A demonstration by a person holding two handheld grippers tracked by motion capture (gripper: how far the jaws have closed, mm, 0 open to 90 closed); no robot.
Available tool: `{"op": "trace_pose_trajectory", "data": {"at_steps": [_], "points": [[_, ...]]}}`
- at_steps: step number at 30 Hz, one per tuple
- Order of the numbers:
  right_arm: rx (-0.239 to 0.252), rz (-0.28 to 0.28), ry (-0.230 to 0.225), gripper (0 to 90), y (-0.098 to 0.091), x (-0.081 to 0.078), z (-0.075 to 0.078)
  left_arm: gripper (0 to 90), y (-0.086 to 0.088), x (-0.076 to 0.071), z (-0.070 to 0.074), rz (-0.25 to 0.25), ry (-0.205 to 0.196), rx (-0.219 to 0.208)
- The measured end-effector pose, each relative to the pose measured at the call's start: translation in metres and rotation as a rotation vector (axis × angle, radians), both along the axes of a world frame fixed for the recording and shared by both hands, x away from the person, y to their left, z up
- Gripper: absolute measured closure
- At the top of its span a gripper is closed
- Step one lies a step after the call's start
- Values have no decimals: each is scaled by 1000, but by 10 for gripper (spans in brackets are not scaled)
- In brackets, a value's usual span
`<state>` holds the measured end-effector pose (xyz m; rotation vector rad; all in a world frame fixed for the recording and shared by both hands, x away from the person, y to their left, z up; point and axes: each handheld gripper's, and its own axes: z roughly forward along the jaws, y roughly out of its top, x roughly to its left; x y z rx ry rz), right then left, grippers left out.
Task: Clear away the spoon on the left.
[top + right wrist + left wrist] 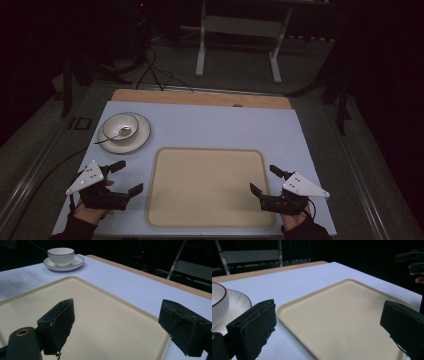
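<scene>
A dark room is surrounding the pale blue table [210,125]. The left hand-held gripper [122,178] and right hand-held gripper [265,180] are hovering wide open, empty, flanking the bare beige tray [205,187]. Far left, a fragile-looking bowl [120,127] holding a spoon [116,135] is sitting on its saucer [141,135]; probably best taken by the rim.

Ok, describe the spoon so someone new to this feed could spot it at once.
Start at the big beige tray in the middle of the pale blue table, then look past its far left corner to the white saucer. A white bowl with a dark rim sits on it. The spoon lies in that bowl, its thin handle sticking out over the saucer's left edge, the only slender metal thing there.
</scene>
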<state>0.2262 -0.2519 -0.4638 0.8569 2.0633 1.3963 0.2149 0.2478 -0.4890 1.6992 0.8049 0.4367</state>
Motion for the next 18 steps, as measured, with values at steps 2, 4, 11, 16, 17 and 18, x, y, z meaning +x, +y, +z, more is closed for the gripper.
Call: {"op": "trace_pose_trajectory", "data": {"at_steps": [2,4,11,16,17,18], "points": [[-4,3,-4,136,1,0,0,13,-1,0,1,-32,10,-7],[-4,9,-7,137,2,-1,0,13,-3,-2,3,-52,15,4],[-7,35,-21,137,6,-5,1,14,-16,-7,11,-143,30,18],[9,62,-52,135,7,-11,6,14,-30,-13,21,-225,48,35],[5,63,-62,135,8,-12,6,14,-32,-14,25,-241,48,39],[2,67,-66,135,8,-12,7,14,-33,-16,29,-252,42,47]]}}
